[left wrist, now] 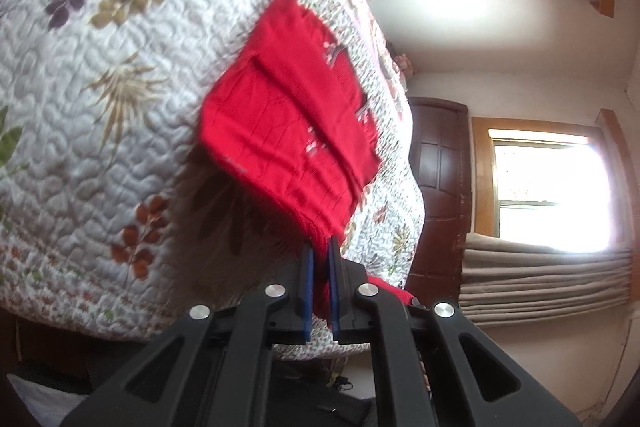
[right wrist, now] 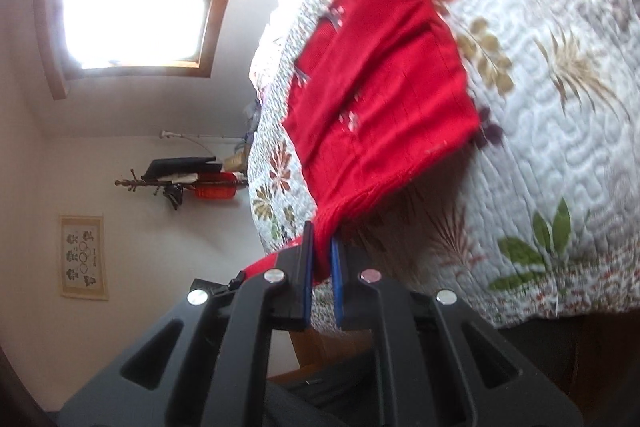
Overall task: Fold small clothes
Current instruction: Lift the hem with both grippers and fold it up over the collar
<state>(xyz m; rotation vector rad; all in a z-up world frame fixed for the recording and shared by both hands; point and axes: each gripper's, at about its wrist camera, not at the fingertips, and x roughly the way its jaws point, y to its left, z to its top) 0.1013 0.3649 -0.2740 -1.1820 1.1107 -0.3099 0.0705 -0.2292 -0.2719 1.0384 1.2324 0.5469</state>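
A small red garment (left wrist: 288, 119) with small pale prints lies partly folded on a floral quilted bedspread (left wrist: 100, 99). Its near edge lifts off the bed into my left gripper (left wrist: 321, 245), whose blue-padded fingers are shut on the red cloth. In the right wrist view the same red garment (right wrist: 384, 95) rises from the quilt (right wrist: 560, 107) to my right gripper (right wrist: 322, 235), also shut on a bunched corner of it. Both views are tilted sideways. The far part of the garment rests flat on the bed.
The bed's edge (left wrist: 400, 187) drops off beside the garment. Beyond it are a dark wooden door (left wrist: 440, 187), bright windows with curtains (left wrist: 552, 187), a coat stand (right wrist: 180, 183) and a framed picture (right wrist: 84, 255) on the wall.
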